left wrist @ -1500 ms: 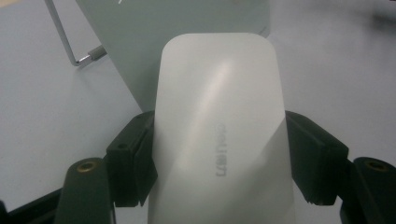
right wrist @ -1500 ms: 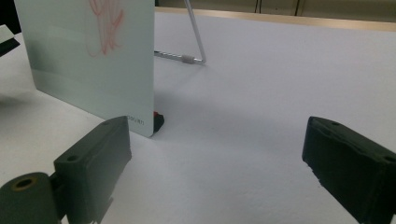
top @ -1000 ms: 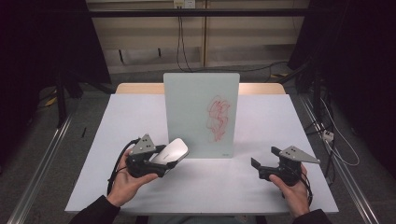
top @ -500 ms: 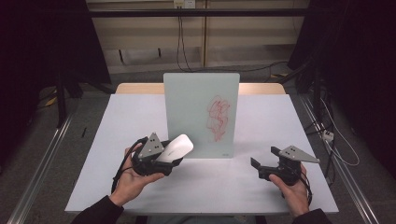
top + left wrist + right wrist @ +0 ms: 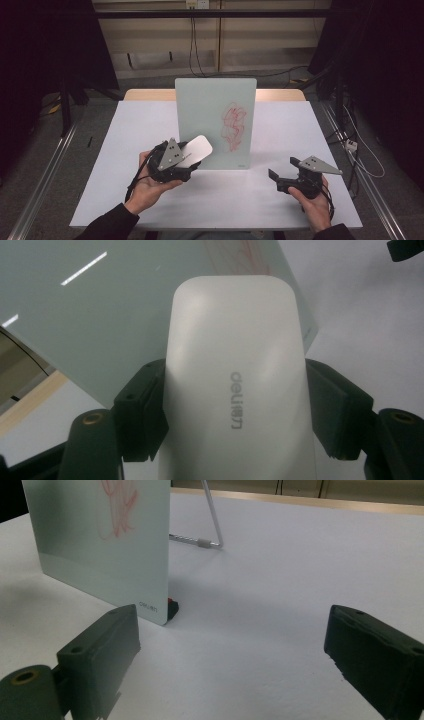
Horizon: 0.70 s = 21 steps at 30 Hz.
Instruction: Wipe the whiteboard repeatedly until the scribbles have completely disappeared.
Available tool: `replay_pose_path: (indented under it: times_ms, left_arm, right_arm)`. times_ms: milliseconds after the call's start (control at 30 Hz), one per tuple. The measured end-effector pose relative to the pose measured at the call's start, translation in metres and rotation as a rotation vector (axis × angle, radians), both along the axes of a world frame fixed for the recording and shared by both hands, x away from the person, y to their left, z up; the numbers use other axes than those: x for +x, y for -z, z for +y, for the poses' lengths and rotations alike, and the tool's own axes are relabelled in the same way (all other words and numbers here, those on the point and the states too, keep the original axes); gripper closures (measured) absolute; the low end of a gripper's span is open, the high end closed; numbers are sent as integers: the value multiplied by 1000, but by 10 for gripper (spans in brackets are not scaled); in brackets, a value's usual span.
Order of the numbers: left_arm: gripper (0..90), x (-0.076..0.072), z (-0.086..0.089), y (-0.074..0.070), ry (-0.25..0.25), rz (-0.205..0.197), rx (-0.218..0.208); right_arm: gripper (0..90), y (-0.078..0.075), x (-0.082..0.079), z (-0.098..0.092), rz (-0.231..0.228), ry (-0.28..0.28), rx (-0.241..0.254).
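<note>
The left gripper [image 5: 187,159] is held in the person's left hand [image 5: 150,187] above the near left part of the table, and a white eraser [image 5: 194,150] is clamped between its jaws. In the left gripper view the eraser [image 5: 235,385] is seen from close up as a smooth rounded white block with grey lettering on its face, and a black jaw is pressed against each of its long sides. The eraser is pointed towards a pale glass board [image 5: 216,120], its tip near the lower left part of the board's face; whether the two are touching cannot be told. The board is stood upright near the middle of the white table [image 5: 125,130]. Red scribbles [image 5: 233,125] are drawn on the right half of the board, apart from the eraser. The right gripper [image 5: 274,176] is held in the person's right hand [image 5: 312,202] low over the near right part of the table, well apart from the board. Its jaws are spread wide with nothing between them, as is seen in the right gripper view [image 5: 230,655], where the board's lower corner [image 5: 150,605] and a thin metal prop [image 5: 212,525] behind it are also shown
</note>
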<state>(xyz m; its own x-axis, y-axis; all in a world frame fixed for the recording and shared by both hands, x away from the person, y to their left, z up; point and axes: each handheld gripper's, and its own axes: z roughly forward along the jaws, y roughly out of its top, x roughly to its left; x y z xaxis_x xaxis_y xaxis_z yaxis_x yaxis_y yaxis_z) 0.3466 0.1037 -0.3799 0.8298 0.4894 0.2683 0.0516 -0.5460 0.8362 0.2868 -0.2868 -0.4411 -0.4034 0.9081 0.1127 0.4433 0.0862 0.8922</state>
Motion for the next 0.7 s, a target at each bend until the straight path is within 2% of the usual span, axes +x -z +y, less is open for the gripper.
replay_pose_path:
  times_ms: [333,533,600,700]
  left_arm:
    - [311,5,-12,-8,17,-40,10]
    - [311,8,-15,-17,40,-53,-14]
    - [311,8,-15,-21,30,-77,-10]
    - [311,9,-16,-27,31,-87,-21]
  right_arm:
    - [76,0,0,0,-1,-2,3]
    - [76,0,0,0,0,-2,4]
    - [76,0,0,0,0,-7,6]
    - [76,0,0,0,0,-4,5]
